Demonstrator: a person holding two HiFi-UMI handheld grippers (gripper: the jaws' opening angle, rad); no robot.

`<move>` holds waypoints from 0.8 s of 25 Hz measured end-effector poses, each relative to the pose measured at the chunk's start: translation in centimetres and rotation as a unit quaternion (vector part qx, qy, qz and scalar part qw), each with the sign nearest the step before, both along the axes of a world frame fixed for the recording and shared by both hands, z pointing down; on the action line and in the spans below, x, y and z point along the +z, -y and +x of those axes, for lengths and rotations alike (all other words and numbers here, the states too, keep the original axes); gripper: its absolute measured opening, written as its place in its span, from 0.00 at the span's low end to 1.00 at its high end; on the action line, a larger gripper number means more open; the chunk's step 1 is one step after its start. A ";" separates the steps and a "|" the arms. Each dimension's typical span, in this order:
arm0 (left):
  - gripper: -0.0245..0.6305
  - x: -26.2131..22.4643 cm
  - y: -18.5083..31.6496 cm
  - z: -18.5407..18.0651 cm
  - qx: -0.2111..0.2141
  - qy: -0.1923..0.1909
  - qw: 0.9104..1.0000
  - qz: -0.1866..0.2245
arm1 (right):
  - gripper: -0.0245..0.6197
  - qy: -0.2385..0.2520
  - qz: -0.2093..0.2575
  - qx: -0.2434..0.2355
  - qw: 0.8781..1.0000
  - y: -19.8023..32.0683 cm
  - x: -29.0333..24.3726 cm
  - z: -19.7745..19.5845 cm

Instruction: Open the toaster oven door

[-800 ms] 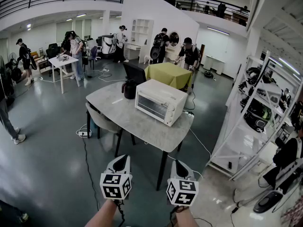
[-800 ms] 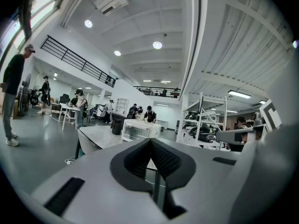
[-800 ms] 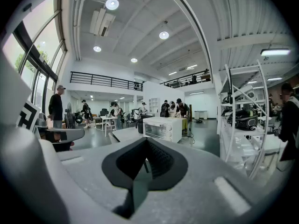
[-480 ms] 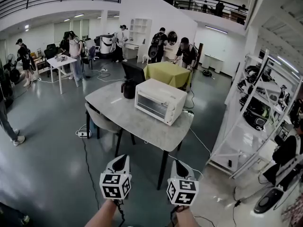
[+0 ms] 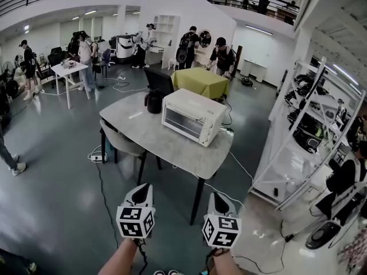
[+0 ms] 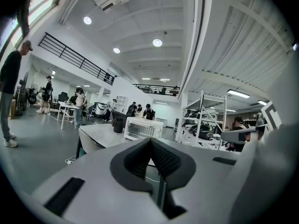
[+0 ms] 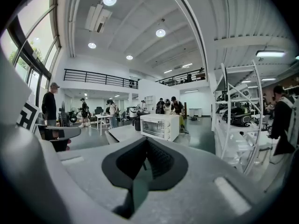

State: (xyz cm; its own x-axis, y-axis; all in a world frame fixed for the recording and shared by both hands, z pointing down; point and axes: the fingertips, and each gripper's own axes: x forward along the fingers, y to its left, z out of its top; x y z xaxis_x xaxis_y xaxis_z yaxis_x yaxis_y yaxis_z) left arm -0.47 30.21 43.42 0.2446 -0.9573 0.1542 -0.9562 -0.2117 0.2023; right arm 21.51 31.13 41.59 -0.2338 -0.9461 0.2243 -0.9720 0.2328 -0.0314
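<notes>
Well, I saw the white toaster oven standing on the grey desk. Its glass door was shut, and its knobs ran down the right side. It was well apart from my left tool and right tool, both squeezed closed and holding nothing.

Toaster oven door handle indistinct
</notes>
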 end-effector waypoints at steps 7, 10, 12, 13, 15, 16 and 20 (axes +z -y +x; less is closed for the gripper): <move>0.04 1.0 1.7 -1.4 -0.008 -0.001 1.000 -0.010 | 0.05 0.001 -0.006 0.003 1.000 2.2 0.7 -0.4; 0.04 0.7 3.2 -2.0 -0.015 0.000 1.000 -0.011 | 0.05 -0.002 -0.005 0.000 1.000 4.0 0.3 -0.8; 0.04 0.5 4.6 -2.3 -0.020 0.001 1.000 -0.008 | 0.05 0.000 -0.004 -0.001 1.000 5.7 0.3 -0.8; 0.04 0.4 5.4 -2.4 -0.023 0.001 1.000 -0.007 | 0.05 0.001 -0.003 -0.001 1.000 6.6 0.3 -0.7; 0.04 0.3 7.0 -2.5 -0.029 0.001 1.000 -0.005 | 0.05 0.002 -0.002 -0.003 1.000 8.4 0.3 -0.5; 0.04 0.3 7.8 -2.6 -0.032 0.002 0.999 -0.005 | 0.05 0.003 -0.001 -0.004 1.000 9.4 0.3 -0.4; 0.04 -0.6 11.6 -2.6 -0.039 0.006 0.999 -0.002 | 0.05 0.003 0.003 -0.009 1.000 13.6 -0.5 -0.2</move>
